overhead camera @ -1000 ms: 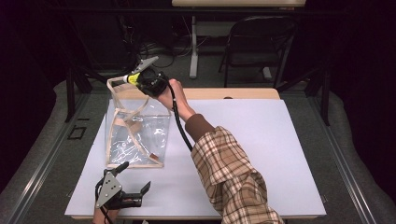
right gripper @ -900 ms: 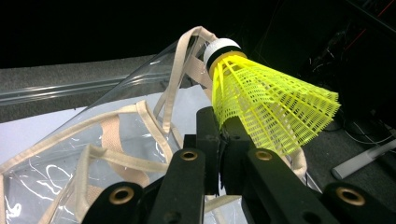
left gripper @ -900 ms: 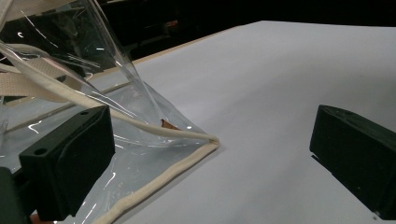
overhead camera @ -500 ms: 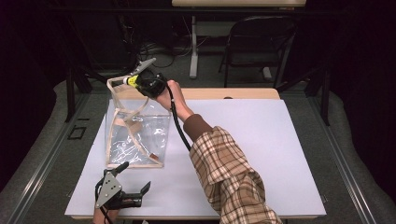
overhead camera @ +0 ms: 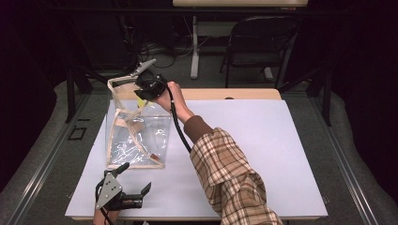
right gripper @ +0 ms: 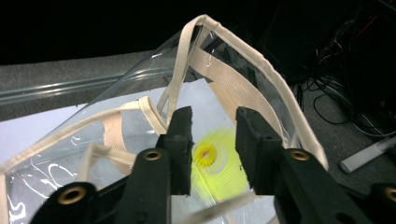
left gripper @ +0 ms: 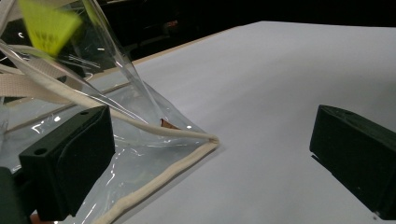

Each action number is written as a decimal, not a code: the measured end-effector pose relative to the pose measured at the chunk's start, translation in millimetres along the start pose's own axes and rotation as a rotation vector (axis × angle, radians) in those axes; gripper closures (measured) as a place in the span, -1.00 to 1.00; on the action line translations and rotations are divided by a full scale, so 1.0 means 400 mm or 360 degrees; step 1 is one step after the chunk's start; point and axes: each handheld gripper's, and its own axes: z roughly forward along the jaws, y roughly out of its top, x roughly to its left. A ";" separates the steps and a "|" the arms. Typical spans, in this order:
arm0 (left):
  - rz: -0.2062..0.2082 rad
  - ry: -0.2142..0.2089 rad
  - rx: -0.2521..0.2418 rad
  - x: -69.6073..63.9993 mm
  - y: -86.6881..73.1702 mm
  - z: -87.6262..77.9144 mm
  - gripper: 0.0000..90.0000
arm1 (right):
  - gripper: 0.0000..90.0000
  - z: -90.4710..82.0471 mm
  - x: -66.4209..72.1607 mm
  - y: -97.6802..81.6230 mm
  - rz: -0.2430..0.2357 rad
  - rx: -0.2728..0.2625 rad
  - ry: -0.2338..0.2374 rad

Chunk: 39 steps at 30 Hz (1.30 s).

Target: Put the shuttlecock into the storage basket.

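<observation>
- A clear plastic tote bag with cream fabric trim and straps (overhead camera: 136, 136) is seen standing upright on the white-topped table (overhead camera: 263, 154), near the table's left edge and reaching towards its far left corner.
- The right gripper (overhead camera: 143, 89) is held at the bag's open top, over the far left part of the table, by a hand (overhead camera: 171, 96) that comes out of a brown-cuffed plaid sleeve (overhead camera: 230, 178).
- In the right gripper view, the right gripper (right gripper: 212, 140) is shown with its black jaws parted by a narrow gap; they have just been opening, and nothing is clamped between the pads.
- A blurred bright yellow object with an orange centre (right gripper: 219, 161) is seen through that gap, inside the bag; whether it is resting or falling cannot be told.
- The cream-trimmed rim of the bag (right gripper: 261, 70) is seen arching over the jaw tips.
- The left gripper (overhead camera: 129, 187), with its grey three-cornered plate (overhead camera: 107, 190), is held low at the near left corner of the table, just in front of the bag's near bottom edge.
- In the left gripper view, its jaws are spread wide and released; the bag's cream-edged bottom corner (left gripper: 205, 142) lies between them, beside the one jaw and untouched by the pads.
- A yellow tag (left gripper: 46, 25) is seen high up in that view, through the clear plastic.
</observation>
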 end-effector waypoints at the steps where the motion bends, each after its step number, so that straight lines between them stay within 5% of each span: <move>1: 0.0001 0.0000 0.0000 0.000 0.000 0.000 -1.00 | 0.38 -0.004 -0.001 -0.001 0.0012 0.0000 -0.0004; 18: 0.0010 0.0004 0.0008 -0.003 0.000 0.003 -1.00 | -0.61 -0.094 -0.033 -0.026 0.0136 -0.0047 0.0039; 39: 0.0012 0.0006 0.0013 -0.005 0.001 0.009 -1.00 | -0.86 -0.219 -0.055 -0.103 0.0158 -0.0088 0.0031</move>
